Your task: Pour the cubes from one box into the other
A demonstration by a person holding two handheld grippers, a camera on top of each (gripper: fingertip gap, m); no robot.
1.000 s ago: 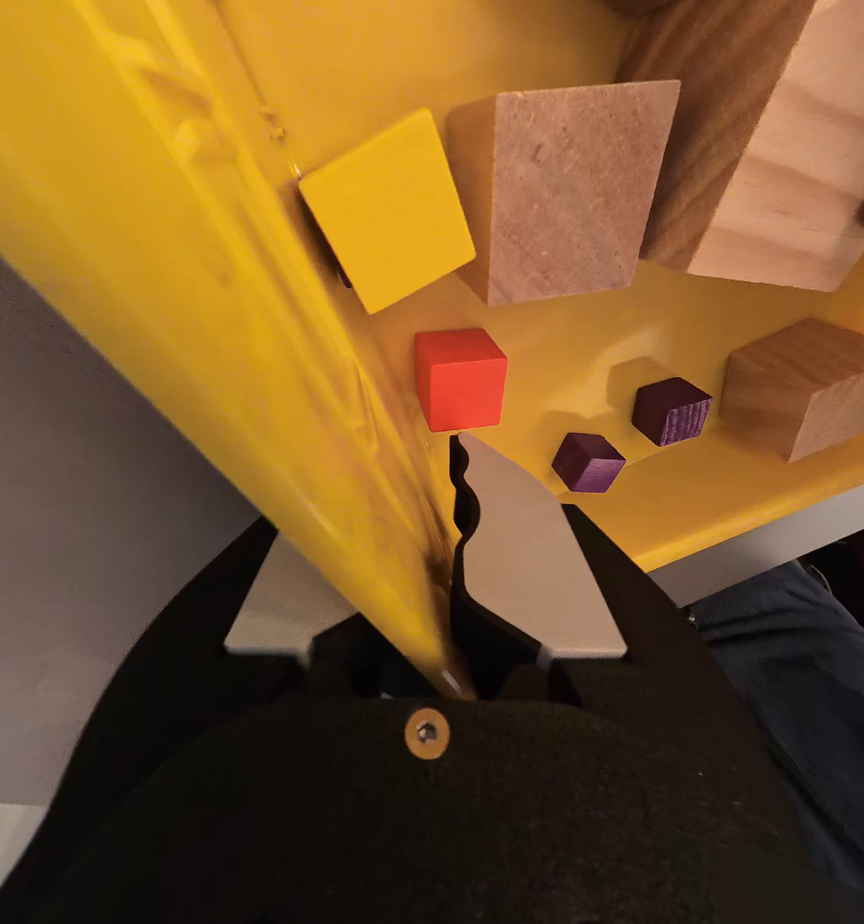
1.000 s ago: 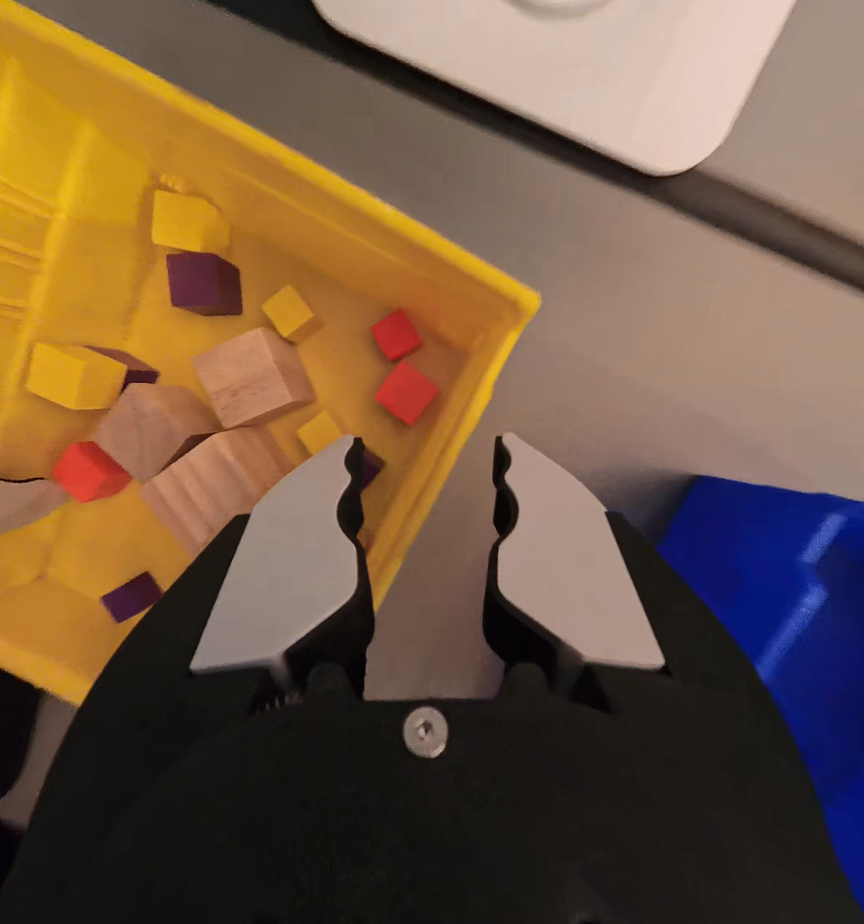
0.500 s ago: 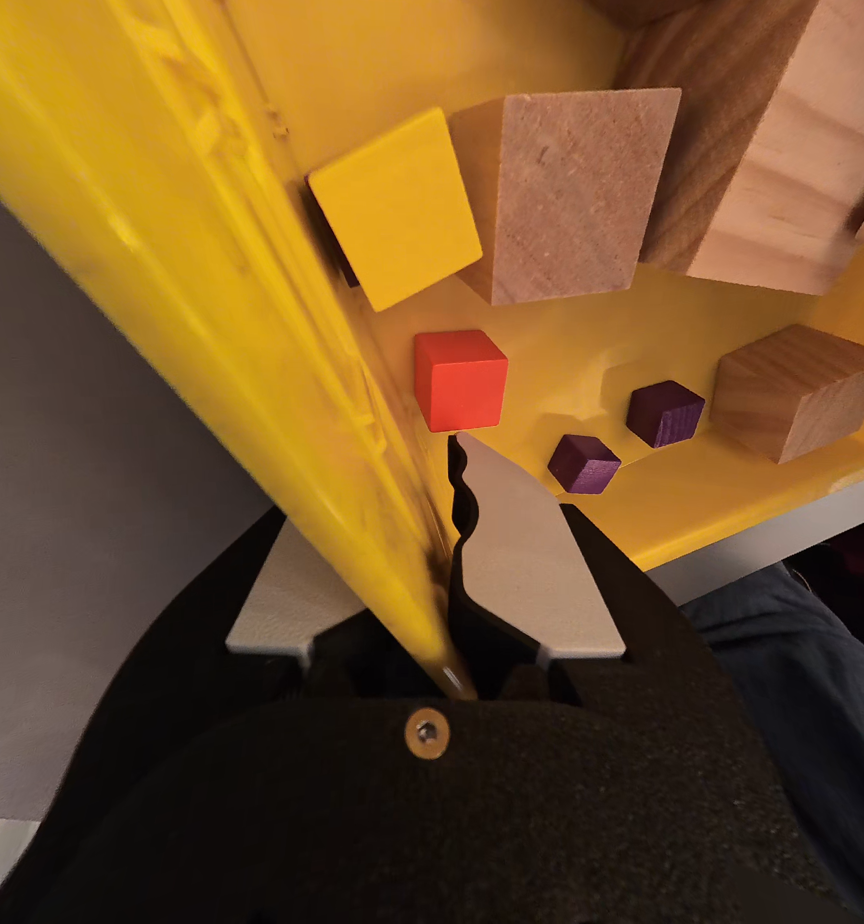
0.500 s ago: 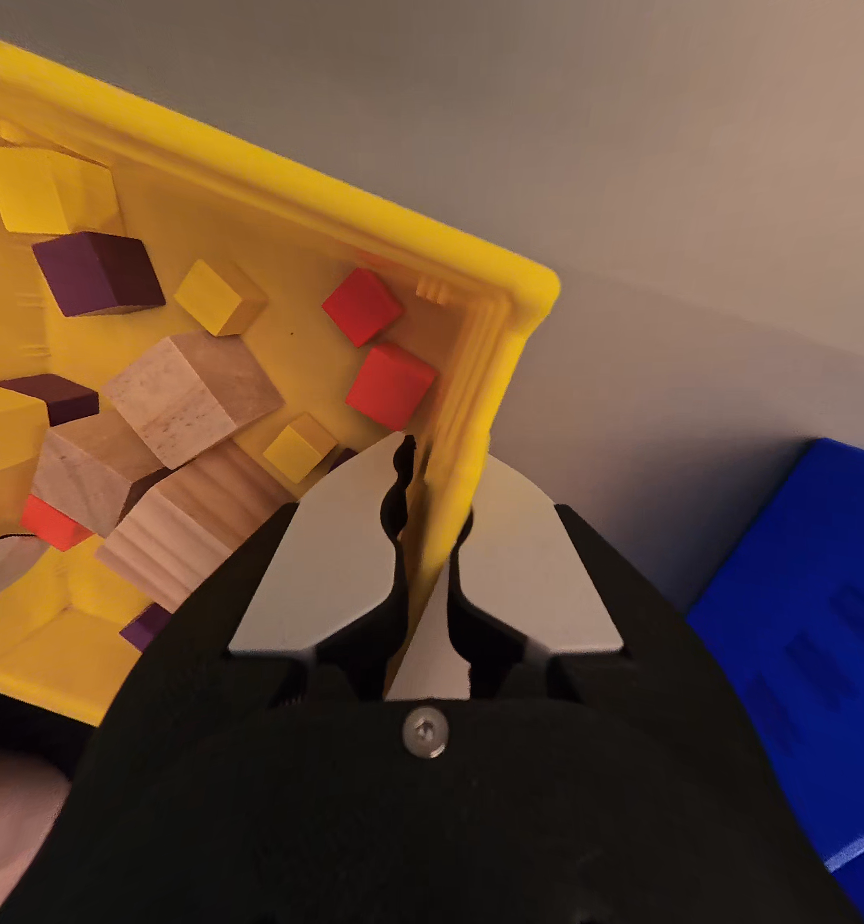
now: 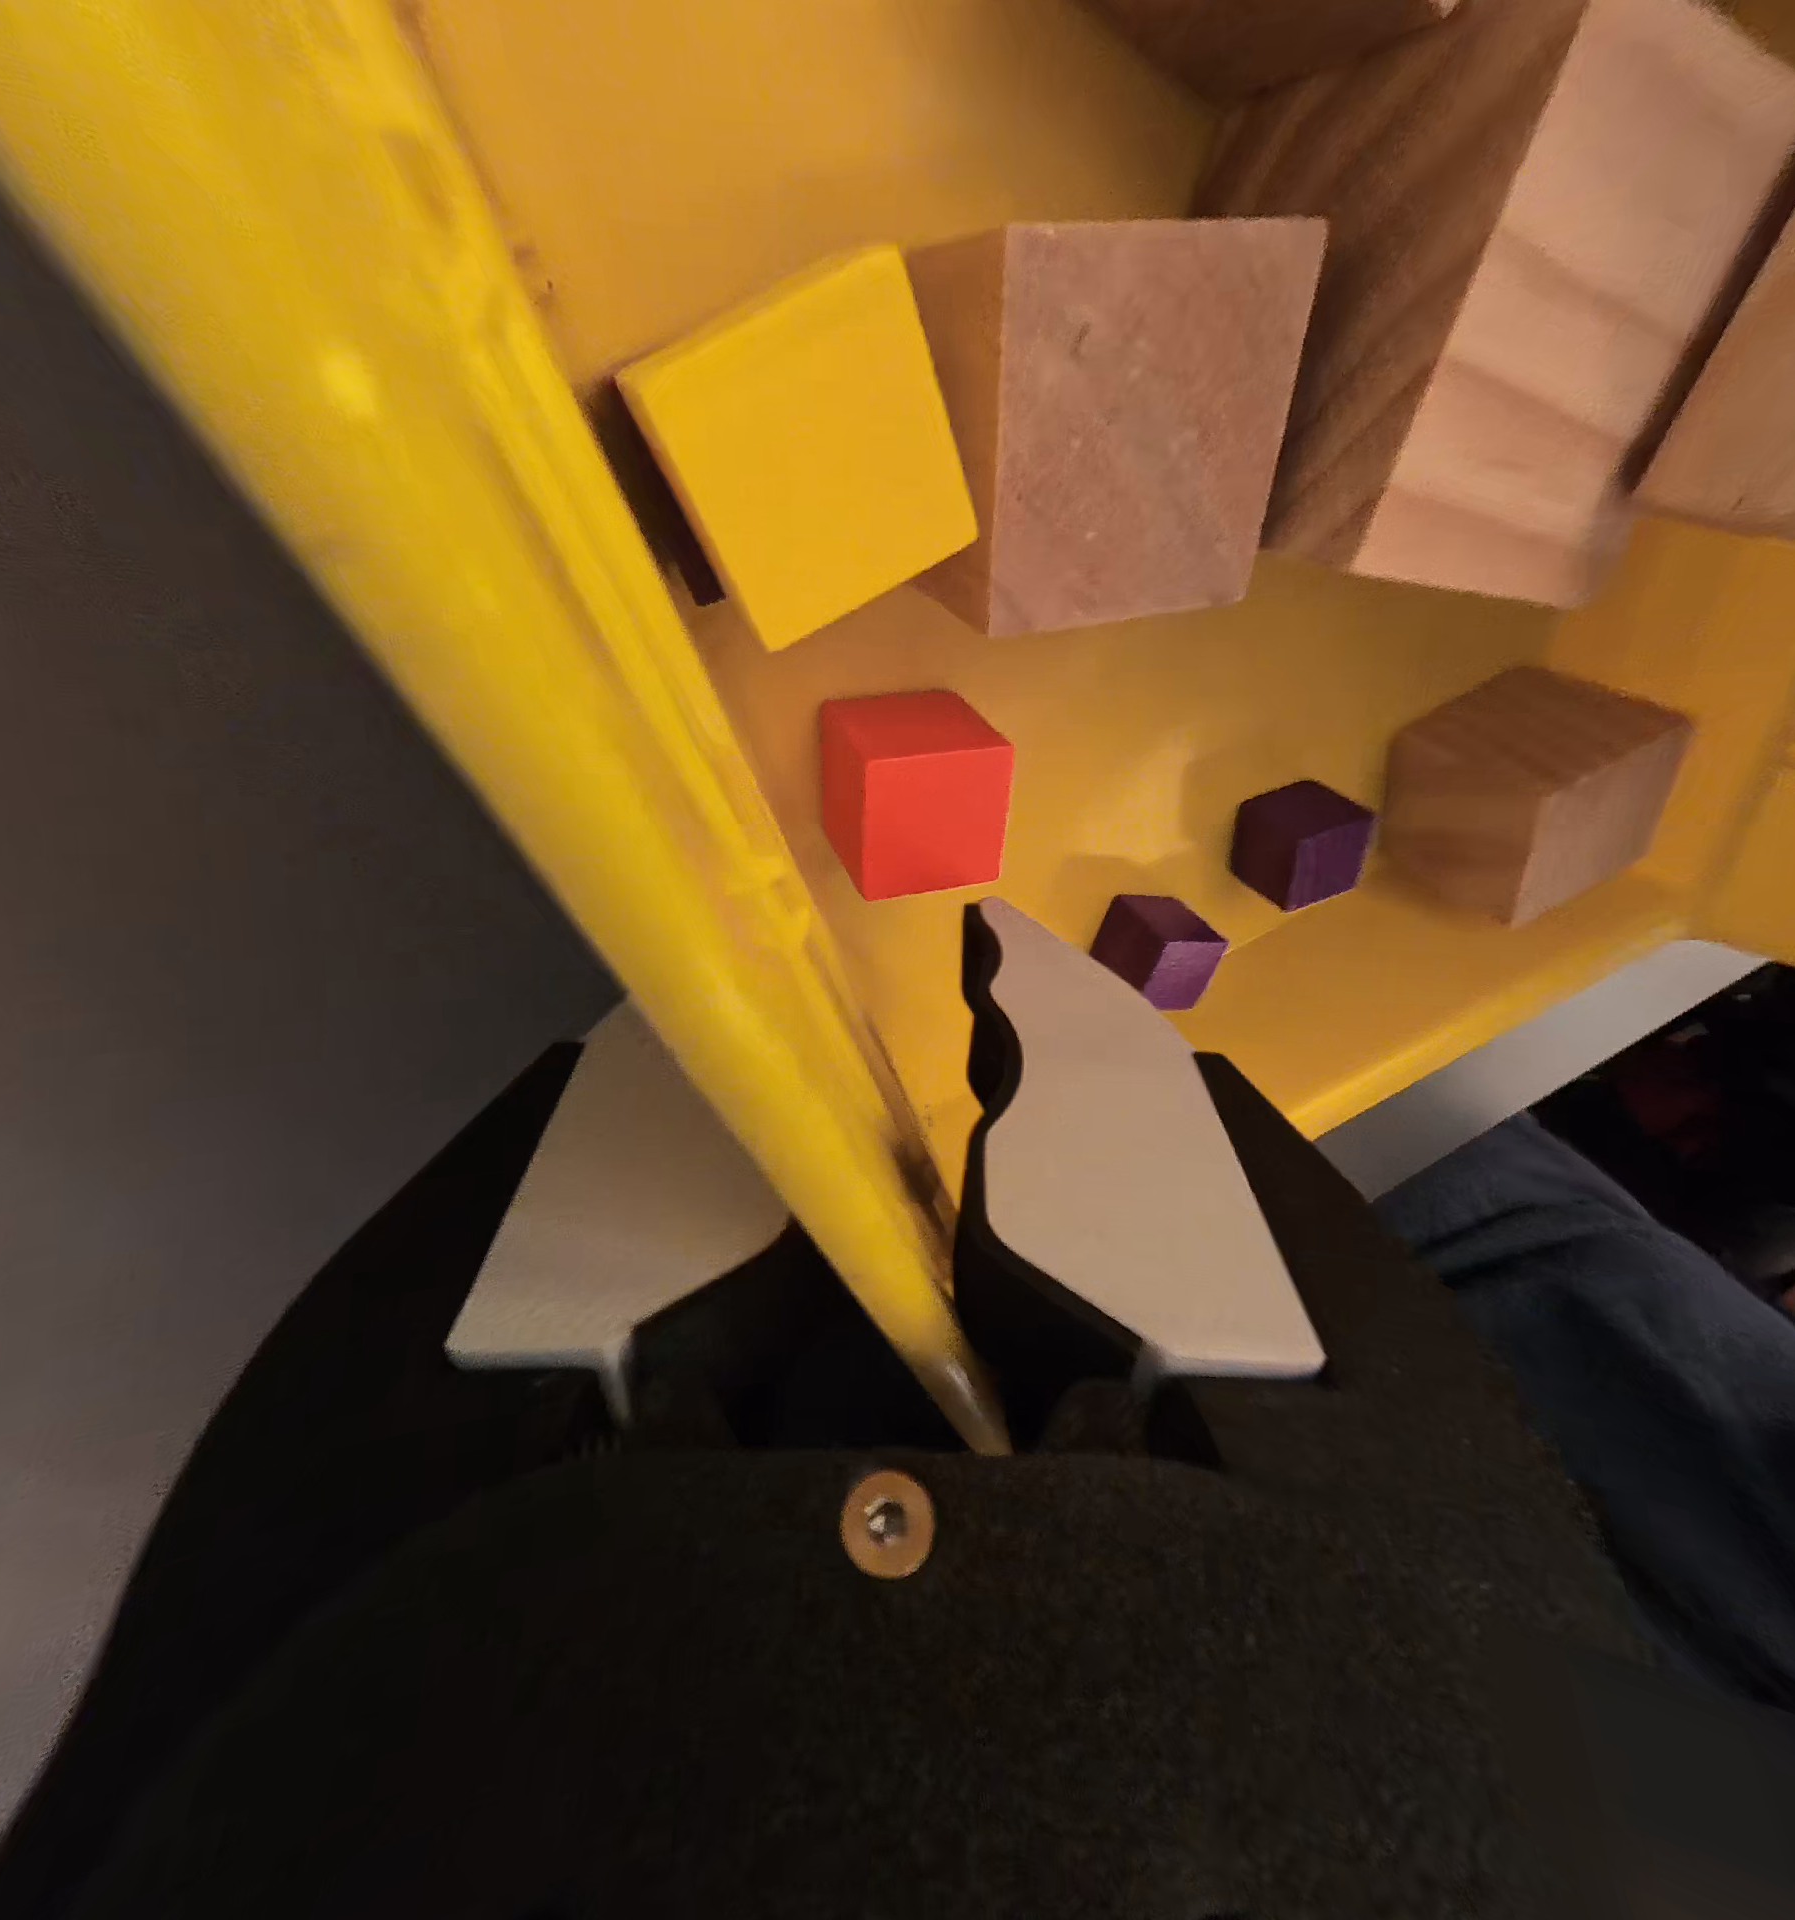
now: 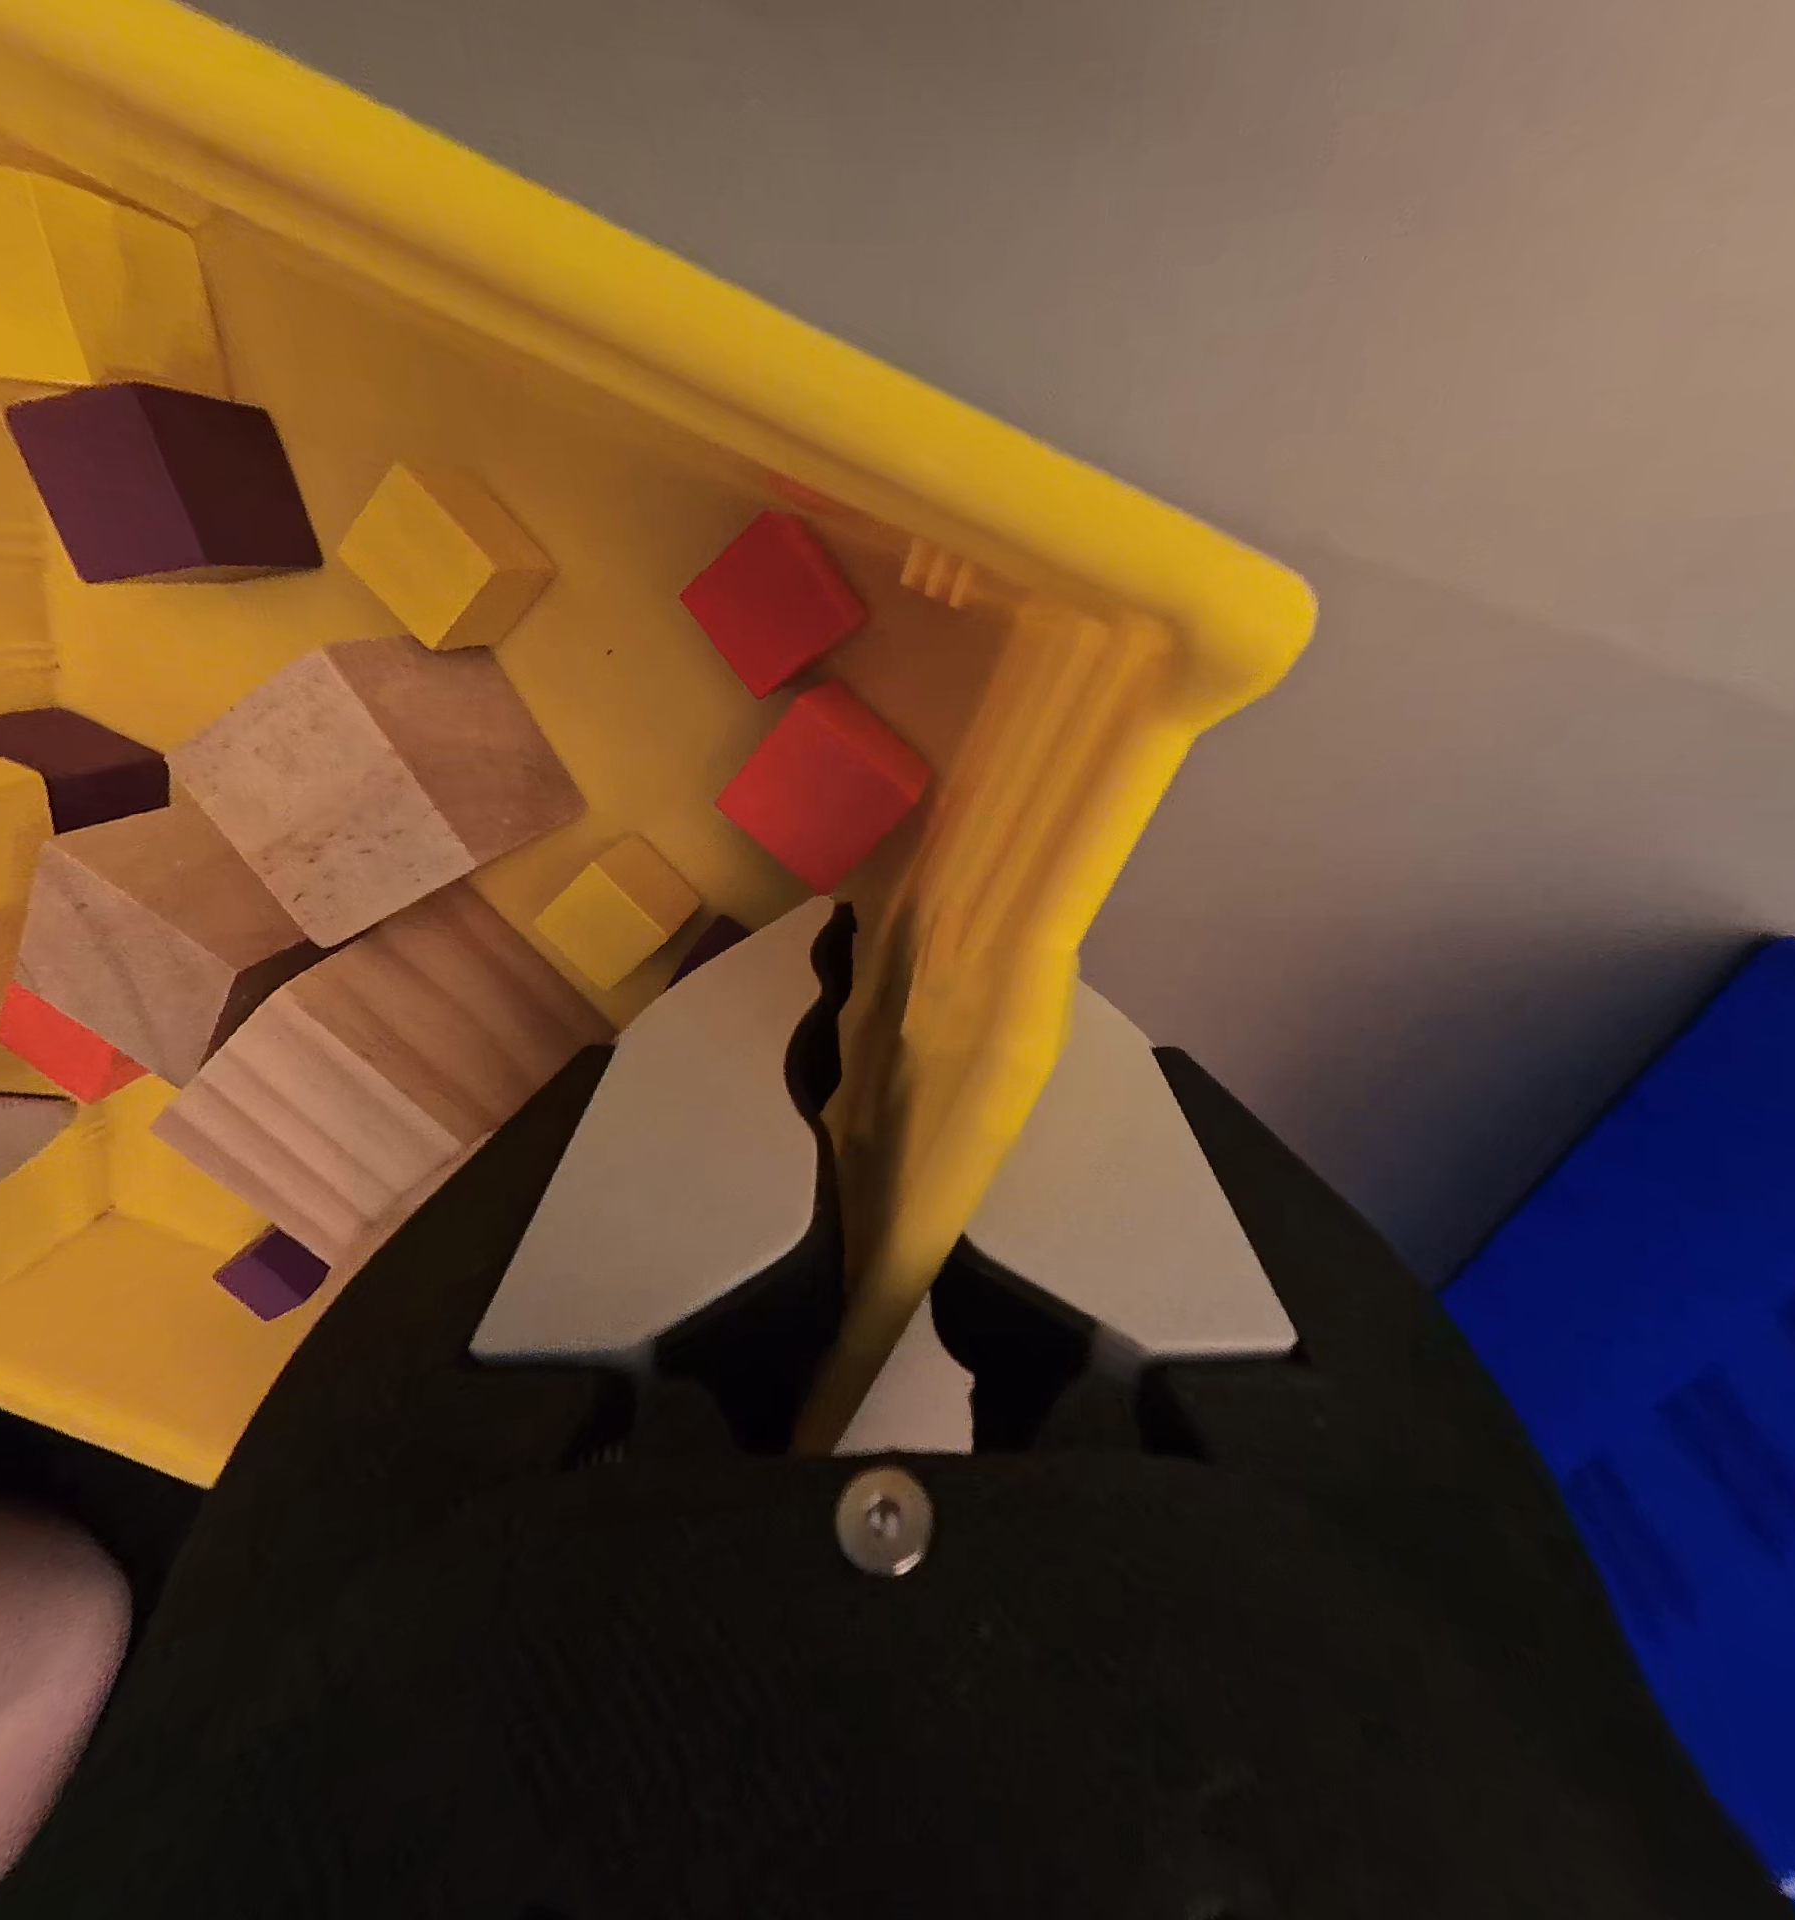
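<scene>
Gripping the yellow box (image 6: 727,343) by two opposite walls, we judge ourselves to be at the carrying step, with the pour itself not yet begun. The cubes all lie inside the yellow box: a red cube (image 5: 916,792), a larger yellow cube (image 5: 801,445), two small purple cubes (image 5: 1163,948) and several plain wooden blocks (image 5: 1132,426) in the left wrist view, and further red cubes (image 6: 820,784), yellow cubes and purple cubes in the right wrist view. The blue box (image 6: 1703,1320), the receiving container, lies low and to the right of the right gripper (image 6: 934,1049), apart from the yellow box. The next move, in our judgement, calls for bringing the yellow box over the blue one and tilting both grips together, so that the cubes slide over one wall and none fall outside.

The left gripper (image 5: 851,1049) is narrowed onto a side wall, one finger (image 5: 1101,1143) inside the box just below the red cube, the other outside. The right gripper is likewise closed on the wall near a corner, one finger inside, one outside. Neither touches a cube, as far as we can tell.
</scene>
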